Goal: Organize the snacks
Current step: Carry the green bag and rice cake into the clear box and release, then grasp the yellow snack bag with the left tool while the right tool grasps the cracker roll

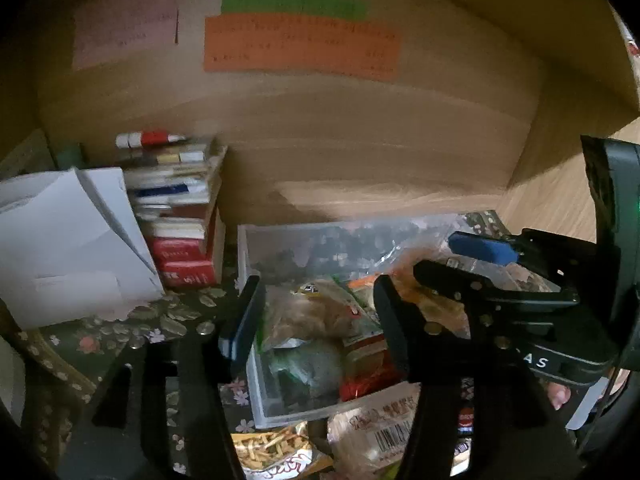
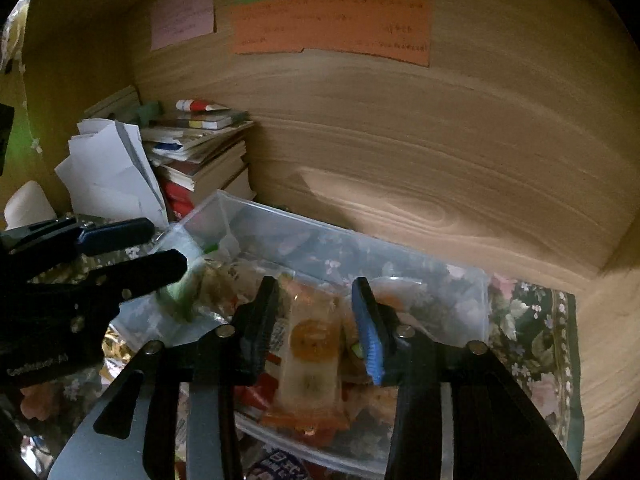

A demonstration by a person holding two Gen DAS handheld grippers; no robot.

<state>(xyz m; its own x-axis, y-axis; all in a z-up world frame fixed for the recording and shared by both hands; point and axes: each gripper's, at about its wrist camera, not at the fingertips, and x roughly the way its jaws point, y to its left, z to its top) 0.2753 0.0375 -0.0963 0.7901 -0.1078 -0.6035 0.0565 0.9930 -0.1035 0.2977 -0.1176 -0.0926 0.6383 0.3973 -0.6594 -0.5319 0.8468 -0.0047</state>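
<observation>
A clear plastic bin [image 1: 256,392] [image 2: 476,280] sits on a floral cloth and holds several snack packets. My left gripper [image 1: 316,304] is open over the bin's near end, above a tan and green packet [image 1: 316,312]. My right gripper [image 2: 316,312] is open above an orange-edged clear snack packet [image 2: 312,364] lying in the bin; the jaws straddle it without touching. The right gripper also shows in the left wrist view [image 1: 448,256], and the left gripper shows in the right wrist view [image 2: 160,252], its fingers next to a green packet [image 2: 180,292].
A stack of books [image 1: 180,216] [image 2: 200,148] and loose white papers [image 1: 68,240] [image 2: 112,172] stand left of the bin. A wooden back wall [image 2: 400,140] carries coloured notes [image 1: 300,44]. More snack bags [image 1: 276,452] lie in front of the bin.
</observation>
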